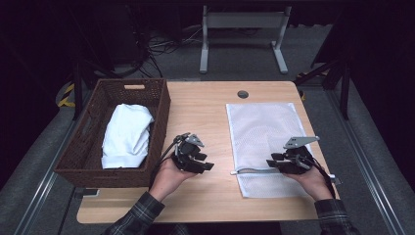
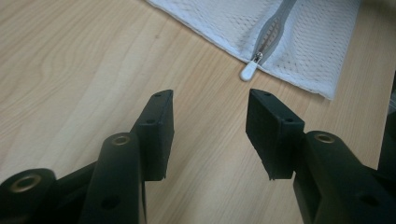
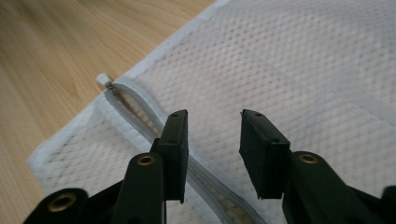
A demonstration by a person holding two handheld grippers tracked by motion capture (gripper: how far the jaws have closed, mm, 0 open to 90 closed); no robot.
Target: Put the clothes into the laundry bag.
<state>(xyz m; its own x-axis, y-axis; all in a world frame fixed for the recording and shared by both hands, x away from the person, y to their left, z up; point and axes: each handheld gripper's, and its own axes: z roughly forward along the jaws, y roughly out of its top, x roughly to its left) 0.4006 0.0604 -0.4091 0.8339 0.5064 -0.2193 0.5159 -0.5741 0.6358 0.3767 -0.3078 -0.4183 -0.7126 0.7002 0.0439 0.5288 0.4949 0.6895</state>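
A white mesh laundry bag (image 1: 262,132) lies flat on the right half of the wooden table (image 1: 205,112). Its grey zipper (image 1: 257,171) runs across the near end, with a white pull (image 1: 234,172) at the bag's left edge. My right gripper (image 1: 271,160) hovers over the zipper (image 3: 135,116) with its jaws open and nothing between them (image 3: 212,116). My left gripper (image 1: 208,164) is left of the bag, open (image 2: 210,100) and empty over bare wood. The zipper pull (image 2: 248,71) lies just beyond its fingertips.
A dark wicker basket (image 1: 93,147) stands at the table's left side and holds a folded white cloth (image 1: 126,134). A round cable hole (image 1: 242,94) sits near the far edge. A metal stand (image 1: 242,29) is on the floor behind the table.
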